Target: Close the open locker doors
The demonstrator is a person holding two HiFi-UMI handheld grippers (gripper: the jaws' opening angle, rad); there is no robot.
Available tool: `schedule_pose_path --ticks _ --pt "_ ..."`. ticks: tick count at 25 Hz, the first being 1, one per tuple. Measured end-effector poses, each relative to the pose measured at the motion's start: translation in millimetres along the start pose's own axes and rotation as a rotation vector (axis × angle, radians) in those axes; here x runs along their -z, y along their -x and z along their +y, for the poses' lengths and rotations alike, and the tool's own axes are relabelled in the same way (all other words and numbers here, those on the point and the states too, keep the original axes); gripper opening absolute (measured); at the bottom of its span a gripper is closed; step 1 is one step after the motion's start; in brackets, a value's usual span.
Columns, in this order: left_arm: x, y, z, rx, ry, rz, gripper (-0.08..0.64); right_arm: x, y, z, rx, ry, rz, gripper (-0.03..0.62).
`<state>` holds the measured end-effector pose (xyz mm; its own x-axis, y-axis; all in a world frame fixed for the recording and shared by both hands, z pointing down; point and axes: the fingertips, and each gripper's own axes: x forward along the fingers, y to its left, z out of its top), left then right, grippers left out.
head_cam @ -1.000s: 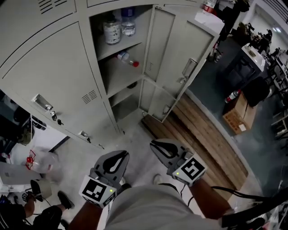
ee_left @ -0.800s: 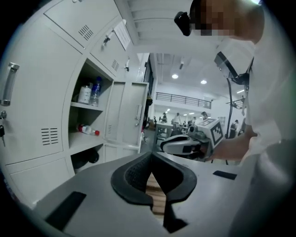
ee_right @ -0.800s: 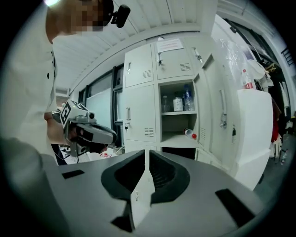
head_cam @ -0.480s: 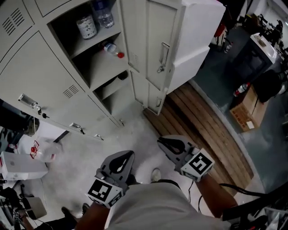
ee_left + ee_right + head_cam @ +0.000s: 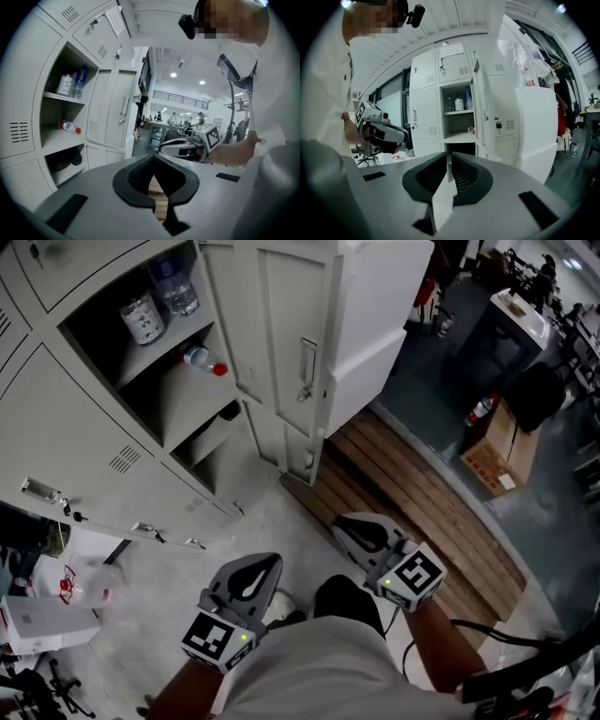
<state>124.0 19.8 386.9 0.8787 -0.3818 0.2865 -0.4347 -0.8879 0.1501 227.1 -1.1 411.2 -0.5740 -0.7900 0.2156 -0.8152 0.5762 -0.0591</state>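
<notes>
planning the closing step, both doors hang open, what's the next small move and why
Probably lift the right gripper toward the outer face of the upper open door. It and the left gripper sit low, jaws together and empty, far from the lockers, and that door stands on the right gripper's side.

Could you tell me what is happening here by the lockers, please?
A person stands facing a bank of lockers with a gripper in each hand. The left gripper and the right gripper are both shut, empty and held low, short of the lockers. Two doors stand open: the upper door and the lower door beneath it. A bottle lies on a shelf inside. Neither door is being touched yet.
</notes>
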Motion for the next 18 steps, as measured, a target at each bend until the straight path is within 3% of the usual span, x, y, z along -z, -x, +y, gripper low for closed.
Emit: schedule_pose_path --ticks 4,8,16,18 --pt "-0.7 -8.3 7.2 0.020 -0.001 -0.002 0.011 -10.5 -2.9 -28.4 0.043 -0.021 -0.025 0.032" --pt "-12.2 -19.5 19.4 -0.042 0.021 -0.008 0.011 -36.5 -8.4 -65.3 -0.008 0.006 -0.051 0.032" --pt "-52.7 -68.8 30.6 -0.157 0.043 -0.082 0.011 -117.2 -36.7 -136.6 -0.191 0.087 -0.154 0.034" --pt "-59.8 -83.0 30.0 -0.176 0.034 -0.096 0.011 -128.9 -43.4 -142.5 -0.273 0.115 -0.165 0.083"
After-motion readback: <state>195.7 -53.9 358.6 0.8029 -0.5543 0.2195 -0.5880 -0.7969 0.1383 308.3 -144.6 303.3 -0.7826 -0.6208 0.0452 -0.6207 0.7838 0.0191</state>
